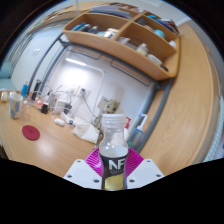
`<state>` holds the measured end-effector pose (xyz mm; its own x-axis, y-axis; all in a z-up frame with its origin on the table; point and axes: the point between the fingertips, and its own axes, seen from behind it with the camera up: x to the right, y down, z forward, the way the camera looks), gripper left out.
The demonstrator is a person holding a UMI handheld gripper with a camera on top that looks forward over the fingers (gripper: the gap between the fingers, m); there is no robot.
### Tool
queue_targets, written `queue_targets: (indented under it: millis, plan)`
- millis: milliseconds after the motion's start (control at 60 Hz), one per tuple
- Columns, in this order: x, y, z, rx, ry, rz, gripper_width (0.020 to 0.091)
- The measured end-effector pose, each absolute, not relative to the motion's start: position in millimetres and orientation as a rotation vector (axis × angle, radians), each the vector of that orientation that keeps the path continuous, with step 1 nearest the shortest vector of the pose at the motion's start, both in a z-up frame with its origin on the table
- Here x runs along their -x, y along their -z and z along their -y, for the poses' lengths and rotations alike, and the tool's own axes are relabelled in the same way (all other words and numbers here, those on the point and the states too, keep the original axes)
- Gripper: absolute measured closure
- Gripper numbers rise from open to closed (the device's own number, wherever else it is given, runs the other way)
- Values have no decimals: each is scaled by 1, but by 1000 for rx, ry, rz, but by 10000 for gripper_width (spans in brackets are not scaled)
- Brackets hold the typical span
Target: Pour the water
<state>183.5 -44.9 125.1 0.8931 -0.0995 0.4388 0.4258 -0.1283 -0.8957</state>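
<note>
Clutter is sitting at the far left of the wooden table [60, 140]: a clear bottle [26, 97] is standing upright near the table's far edge, with a few small items beside it that are too small to name. A little nearer, a flat red disc [31, 131] is lying on the bare wood, well apart from everything else. Moving toward the middle, white objects [78, 120] are resting on the tabletop beyond the gripper, their kind unclear.

At the centre, the gripper [113, 172] is holding a clear water bottle [113, 135] upright between its two fingers. The magenta pads [94, 160] are pressing against the bottle's dark label from either side, so the fingers are clamped on it. The bottle's white cap [113, 120] is sitting on top, closed, and the bottle is rising straight ahead of the camera, blocking part of the table behind it.

Above and to the right, a wooden shelf unit [120, 40] is hanging on the wall, carrying assorted small things on its levels. Farther right, a wooden surface [185, 110] is filling the side of the view.
</note>
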Motion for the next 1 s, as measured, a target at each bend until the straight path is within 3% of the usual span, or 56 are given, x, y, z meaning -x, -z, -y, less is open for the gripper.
queue_targets:
  millis: [500, 1000]
  plan:
    - [111, -163, -26, 1137, 1018, 1311, 849]
    - [184, -152, -47, 638, 1460, 1718, 848]
